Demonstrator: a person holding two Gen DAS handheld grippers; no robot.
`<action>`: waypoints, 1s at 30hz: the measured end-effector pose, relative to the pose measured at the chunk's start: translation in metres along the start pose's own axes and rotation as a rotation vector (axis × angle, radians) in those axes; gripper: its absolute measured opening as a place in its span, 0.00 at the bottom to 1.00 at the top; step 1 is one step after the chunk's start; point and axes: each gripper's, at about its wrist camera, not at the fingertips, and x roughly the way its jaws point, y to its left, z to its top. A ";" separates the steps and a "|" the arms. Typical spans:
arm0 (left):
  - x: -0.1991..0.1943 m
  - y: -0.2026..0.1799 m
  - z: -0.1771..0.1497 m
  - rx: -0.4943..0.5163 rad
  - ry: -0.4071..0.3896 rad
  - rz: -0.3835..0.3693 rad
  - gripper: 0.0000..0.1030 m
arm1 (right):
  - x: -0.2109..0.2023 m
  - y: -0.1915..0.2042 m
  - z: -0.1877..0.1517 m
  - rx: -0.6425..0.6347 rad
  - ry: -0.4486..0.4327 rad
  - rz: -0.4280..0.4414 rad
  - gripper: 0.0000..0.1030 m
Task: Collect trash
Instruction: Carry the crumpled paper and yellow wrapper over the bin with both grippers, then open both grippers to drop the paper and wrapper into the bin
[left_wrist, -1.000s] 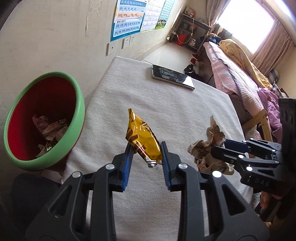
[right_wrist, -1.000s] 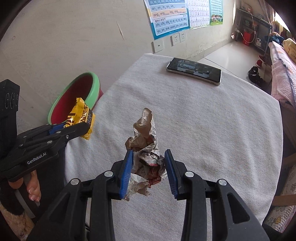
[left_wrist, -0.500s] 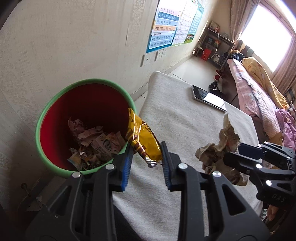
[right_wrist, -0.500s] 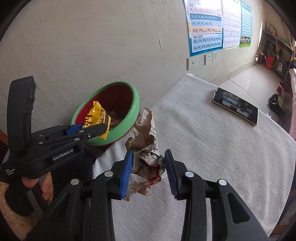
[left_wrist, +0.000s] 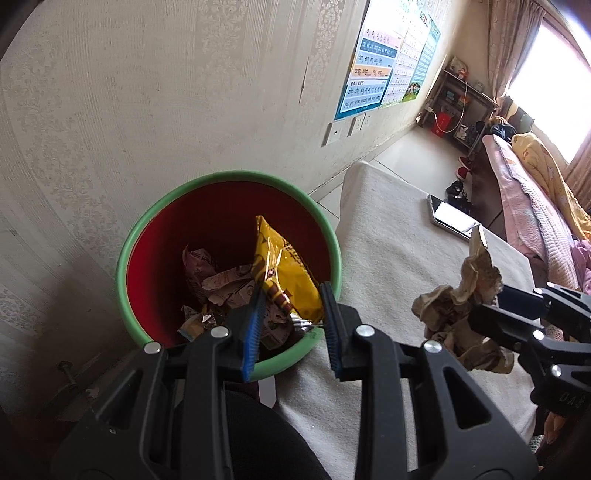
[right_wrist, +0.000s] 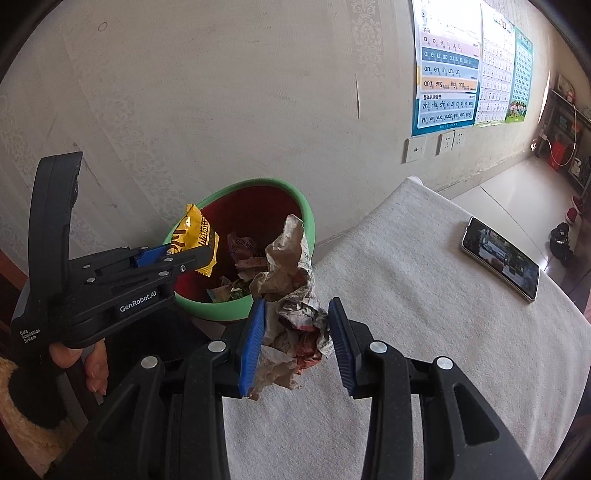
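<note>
Bin (left_wrist: 127, 254) mouth open above its paper scraps, wall close behind, table (left_wrist: 388, 236) edge beside it.

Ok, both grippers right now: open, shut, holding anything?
Left gripper: shut on the yellow snack wrapper, above the bin.
Right gripper: shut on the crumpled paper wad.

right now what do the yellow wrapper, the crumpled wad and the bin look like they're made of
Yellow wrapper: glossy plastic film, probably foil-lined; it shines and has a crimped silvery end seal.
Crumpled wad: matte paper, seemingly brown paper mixed with printed newsprint; it holds sharp creases.
Bin: smooth moulded plastic by the look, with a green rim and red inside; slight sheen, no seams.
</note>
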 end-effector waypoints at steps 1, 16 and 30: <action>0.000 0.001 0.000 0.001 0.000 0.003 0.28 | 0.001 0.001 0.000 -0.003 0.001 0.001 0.34; 0.012 0.016 0.006 -0.018 0.017 0.047 0.28 | 0.020 0.009 0.006 -0.037 0.020 -0.002 0.34; 0.027 0.045 0.020 -0.100 0.027 0.092 0.28 | 0.063 0.025 0.047 -0.021 0.025 0.078 0.35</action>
